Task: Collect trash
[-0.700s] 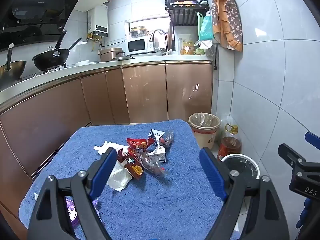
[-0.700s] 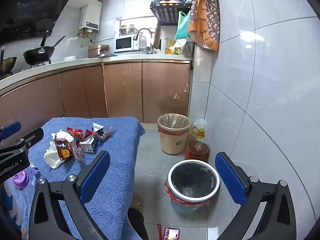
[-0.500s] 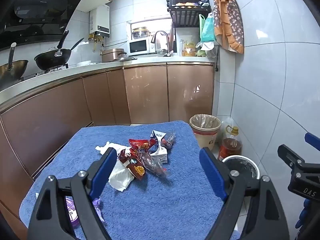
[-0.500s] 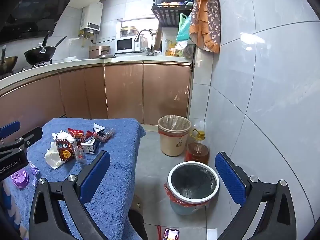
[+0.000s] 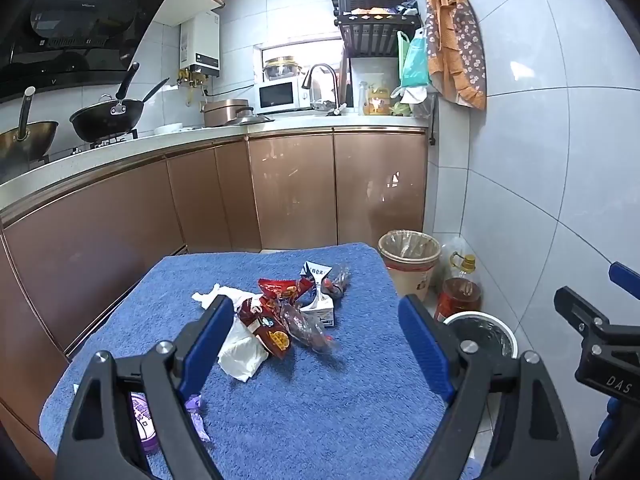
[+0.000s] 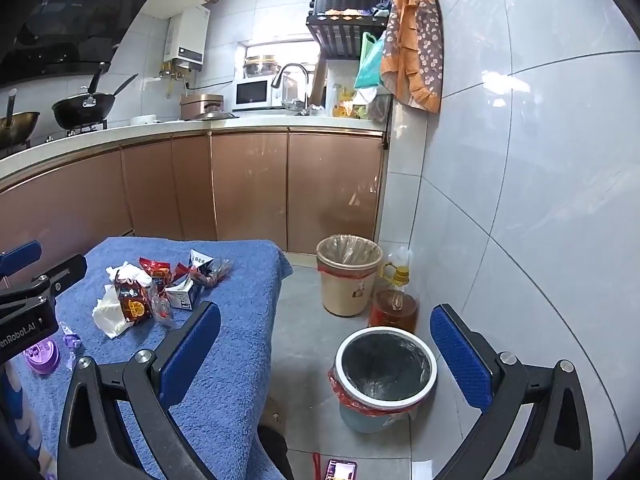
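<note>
- Crumpled white tissue [image 5: 240, 350] lies flat on the blue towel, touching the wrappers.
- Red snack wrappers [image 5: 272, 328] lie in a heap beside it.
- A crushed white milk carton [image 5: 320, 304] rests tilted against them.
- White-rimmed trash bin [image 6: 384, 376] stands upright on the floor, lined, open.

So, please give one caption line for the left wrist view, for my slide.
Open left tongs above a trash pile on a blue towel, two bins on the floor beside.
</note>
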Available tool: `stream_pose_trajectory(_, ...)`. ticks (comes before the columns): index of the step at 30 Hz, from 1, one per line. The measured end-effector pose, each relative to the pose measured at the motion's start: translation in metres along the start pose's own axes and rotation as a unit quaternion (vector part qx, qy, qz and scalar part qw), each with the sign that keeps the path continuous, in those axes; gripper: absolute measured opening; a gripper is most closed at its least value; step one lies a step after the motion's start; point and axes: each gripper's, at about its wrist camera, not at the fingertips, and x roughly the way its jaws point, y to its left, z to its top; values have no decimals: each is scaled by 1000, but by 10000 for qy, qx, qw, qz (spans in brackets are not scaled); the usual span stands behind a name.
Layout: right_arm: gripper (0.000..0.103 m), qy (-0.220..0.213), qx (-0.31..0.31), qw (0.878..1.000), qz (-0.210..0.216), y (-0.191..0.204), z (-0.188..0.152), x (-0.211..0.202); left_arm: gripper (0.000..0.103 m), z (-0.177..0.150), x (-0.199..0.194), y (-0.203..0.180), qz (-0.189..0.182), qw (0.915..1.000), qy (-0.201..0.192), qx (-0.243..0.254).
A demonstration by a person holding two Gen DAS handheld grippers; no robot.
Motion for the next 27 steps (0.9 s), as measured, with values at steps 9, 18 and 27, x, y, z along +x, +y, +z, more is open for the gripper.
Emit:
stream_pose_trajectory(9, 103, -30, -64, 10000, -1, 1, 2, -3, 84, -3, 1, -2, 42, 10000, 11, -10)
stream_pose_trajectory(18, 103, -79, -97, 9999, -38, 1, 4, -4, 84, -6, 4, 0, 45, 10000, 20, -29)
stream_pose_trajectory(27, 103, -63, -170, 9998, -84, 1, 5, -4, 84, -7, -1, 3, 44, 9999, -69, -70)
